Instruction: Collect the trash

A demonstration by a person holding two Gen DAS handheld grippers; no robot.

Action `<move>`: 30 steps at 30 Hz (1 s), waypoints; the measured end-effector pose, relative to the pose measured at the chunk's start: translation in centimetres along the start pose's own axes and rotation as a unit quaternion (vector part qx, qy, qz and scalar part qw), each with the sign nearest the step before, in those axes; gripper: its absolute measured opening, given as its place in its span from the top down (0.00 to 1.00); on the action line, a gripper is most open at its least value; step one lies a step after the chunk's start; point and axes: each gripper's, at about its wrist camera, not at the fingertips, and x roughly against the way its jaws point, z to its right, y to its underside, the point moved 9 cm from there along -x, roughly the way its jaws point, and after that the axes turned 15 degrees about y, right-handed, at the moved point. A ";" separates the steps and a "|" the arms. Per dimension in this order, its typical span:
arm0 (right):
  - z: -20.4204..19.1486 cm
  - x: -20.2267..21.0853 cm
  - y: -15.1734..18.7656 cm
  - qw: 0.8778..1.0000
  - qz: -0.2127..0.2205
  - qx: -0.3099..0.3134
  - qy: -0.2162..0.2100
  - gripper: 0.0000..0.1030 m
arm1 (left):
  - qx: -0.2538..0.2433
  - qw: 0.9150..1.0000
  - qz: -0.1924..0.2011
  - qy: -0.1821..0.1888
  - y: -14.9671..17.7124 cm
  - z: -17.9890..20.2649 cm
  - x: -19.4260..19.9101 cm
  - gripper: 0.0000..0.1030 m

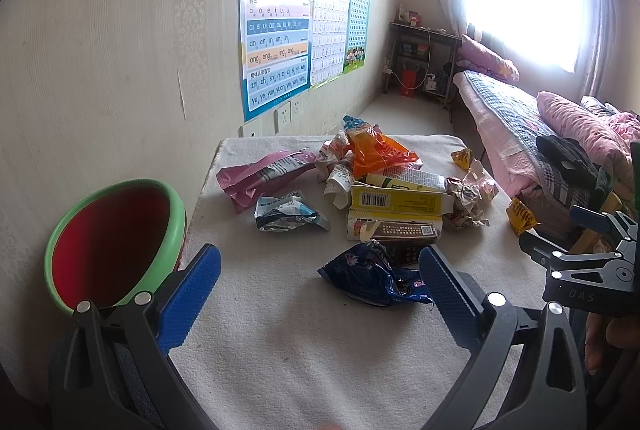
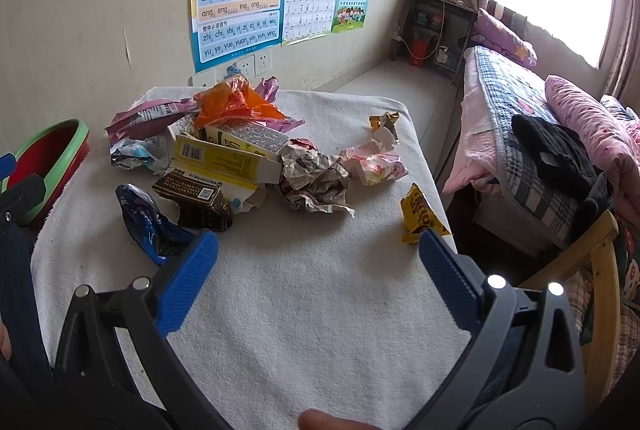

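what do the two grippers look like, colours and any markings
Both are alike: dark grey plastic frames forking into two arms, round silver bolts at the joints, and ribbed bright blue pads on the fingers. The right gripper, seen from the left wrist camera, carries raised letters "DAS" on its body.

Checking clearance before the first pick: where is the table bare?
Bare: the white cloth nearest the camera, before the blue wrapper and yellow wrapper. Crowded: the middle, around the yellow box and crumpled paper.
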 end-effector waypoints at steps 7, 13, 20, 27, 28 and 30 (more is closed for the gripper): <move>0.0 0.0 0.0 1.000 0.000 0.000 0.000 0.04 | 0.000 1.000 0.000 0.000 0.0 0.0 0.0 0.08; 0.0 0.0 0.0 1.000 0.000 0.000 0.000 0.04 | 0.001 1.000 -0.001 0.000 0.1 -0.1 0.0 0.08; 0.0 0.0 0.0 1.000 -0.001 0.000 0.000 0.04 | 0.001 1.000 -0.001 0.000 0.1 -0.1 0.0 0.08; 0.1 -0.1 0.0 1.000 0.000 -0.001 0.000 0.04 | 0.001 1.000 -0.001 0.001 0.2 0.0 0.0 0.08; 0.1 -0.1 0.0 1.000 0.000 -0.001 0.000 0.04 | 0.001 1.000 0.000 0.001 0.2 0.0 0.0 0.08; 0.1 -0.1 0.0 1.000 0.000 -0.001 0.000 0.04 | 0.001 1.000 -0.001 0.000 0.2 0.0 -0.1 0.08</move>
